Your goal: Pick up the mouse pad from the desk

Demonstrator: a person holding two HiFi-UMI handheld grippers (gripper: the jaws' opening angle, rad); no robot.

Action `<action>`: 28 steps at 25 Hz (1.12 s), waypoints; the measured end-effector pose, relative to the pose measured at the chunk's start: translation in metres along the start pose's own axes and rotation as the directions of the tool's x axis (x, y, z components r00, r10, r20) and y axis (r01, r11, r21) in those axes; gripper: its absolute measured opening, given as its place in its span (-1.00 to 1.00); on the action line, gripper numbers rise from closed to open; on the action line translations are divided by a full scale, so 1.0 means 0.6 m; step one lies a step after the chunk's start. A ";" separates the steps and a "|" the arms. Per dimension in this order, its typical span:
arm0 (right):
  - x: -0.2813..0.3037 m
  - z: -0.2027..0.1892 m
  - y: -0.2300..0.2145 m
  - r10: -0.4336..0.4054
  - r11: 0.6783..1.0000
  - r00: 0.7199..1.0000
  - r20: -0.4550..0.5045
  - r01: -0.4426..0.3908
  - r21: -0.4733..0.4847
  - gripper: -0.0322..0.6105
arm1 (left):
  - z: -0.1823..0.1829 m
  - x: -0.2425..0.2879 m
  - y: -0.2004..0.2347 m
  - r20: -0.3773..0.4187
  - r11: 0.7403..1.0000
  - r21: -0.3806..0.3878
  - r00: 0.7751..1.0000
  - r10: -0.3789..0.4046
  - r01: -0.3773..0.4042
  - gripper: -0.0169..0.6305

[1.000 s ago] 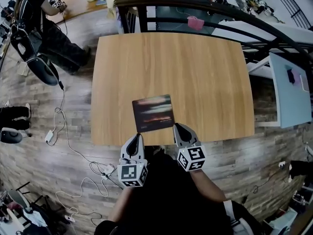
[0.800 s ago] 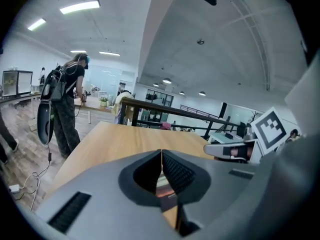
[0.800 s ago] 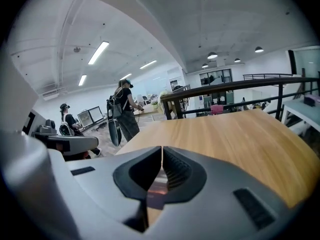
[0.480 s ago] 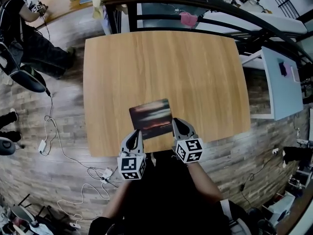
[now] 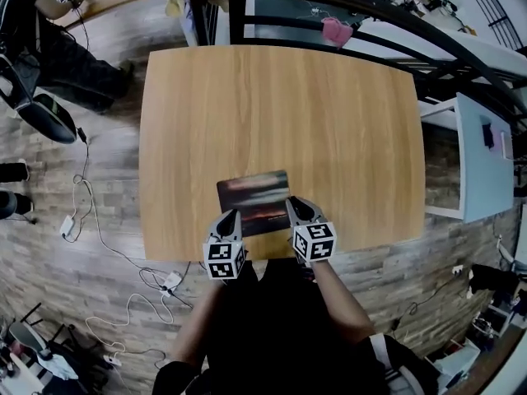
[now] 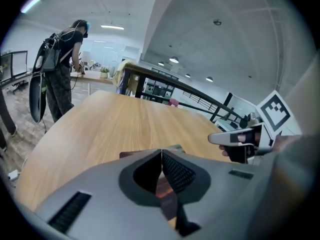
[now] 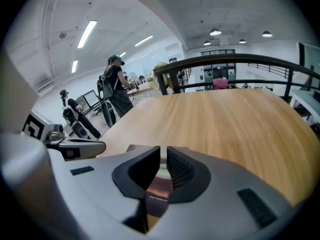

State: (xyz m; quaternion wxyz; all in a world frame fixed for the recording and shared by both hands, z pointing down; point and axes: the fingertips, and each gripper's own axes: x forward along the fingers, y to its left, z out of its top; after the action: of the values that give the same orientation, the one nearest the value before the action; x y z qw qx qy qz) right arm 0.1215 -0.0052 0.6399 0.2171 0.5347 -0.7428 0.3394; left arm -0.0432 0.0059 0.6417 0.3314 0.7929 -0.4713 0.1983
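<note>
Wood counter (image 5: 280,113): mouse pad (image 5: 254,196) lies flat by the near edge. I judge it thin, light, floppy and grippy underneath, with no lip, so take it at a near corner, peeled up. Left gripper (image 5: 228,217) and right gripper (image 5: 294,204) flank its near side, fingers pressed together, holding nothing.

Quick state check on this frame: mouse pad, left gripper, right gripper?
mouse pad: lying flat on the desk near its front edge, not lifted.
left gripper: shut, nothing between the jaws, at the pad's near left corner.
right gripper: shut, nothing gripped, at the pad's near right side.
</note>
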 end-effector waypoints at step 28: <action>0.125 -0.151 -0.055 0.044 0.999 0.910 -0.412 -0.035 0.030 -0.20 | -0.139 0.117 0.051 -0.267 0.990 -0.110 0.962 0.060 -0.093 -0.88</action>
State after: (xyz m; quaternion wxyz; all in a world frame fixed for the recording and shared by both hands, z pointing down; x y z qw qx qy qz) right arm 0.1239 0.0064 0.7611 0.3563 0.4381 -0.6872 0.4569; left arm -0.0366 0.0117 0.7544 0.4308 0.7191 -0.4648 0.2852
